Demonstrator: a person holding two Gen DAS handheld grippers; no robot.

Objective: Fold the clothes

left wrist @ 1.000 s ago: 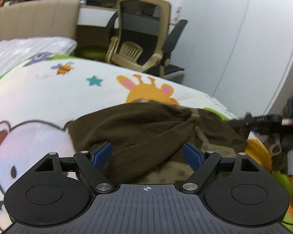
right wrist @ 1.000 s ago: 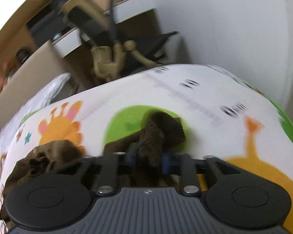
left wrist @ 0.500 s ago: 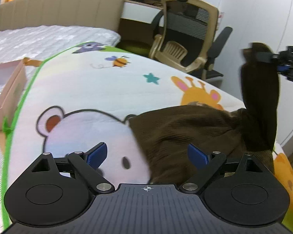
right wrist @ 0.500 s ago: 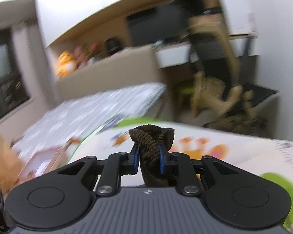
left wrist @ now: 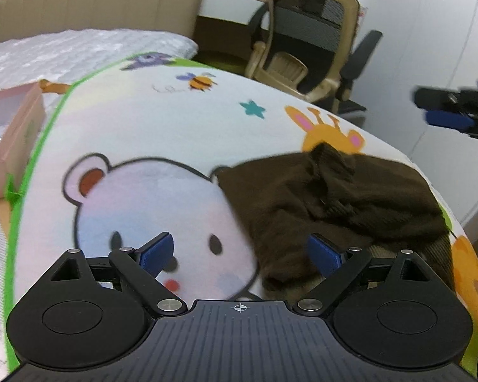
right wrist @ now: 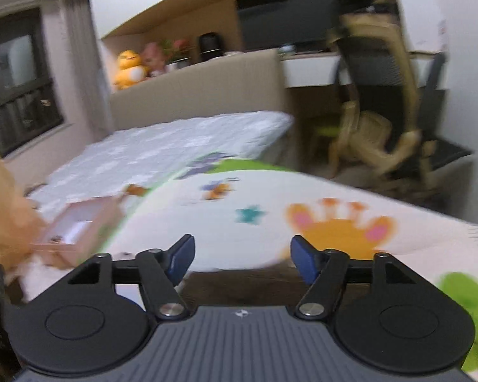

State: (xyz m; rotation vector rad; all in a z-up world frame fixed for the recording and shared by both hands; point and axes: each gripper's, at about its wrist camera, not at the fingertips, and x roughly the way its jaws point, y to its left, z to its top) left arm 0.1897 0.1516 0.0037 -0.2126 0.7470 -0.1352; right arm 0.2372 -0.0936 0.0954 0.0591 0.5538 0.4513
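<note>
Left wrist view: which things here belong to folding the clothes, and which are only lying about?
Belong to the job:
- brown garment, crumpled on the cartoon play mat
- left gripper, open and empty
- right gripper, jaws have just been opening, nothing between them

Only lying about:
- pink box
- office chair
- plush toy

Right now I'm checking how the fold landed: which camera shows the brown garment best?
The left wrist view: the brown garment lies nearly whole on the cartoon mat, its bunched fold on top. The right wrist view catches only a blurred dark strip of it below the open claw.
</note>
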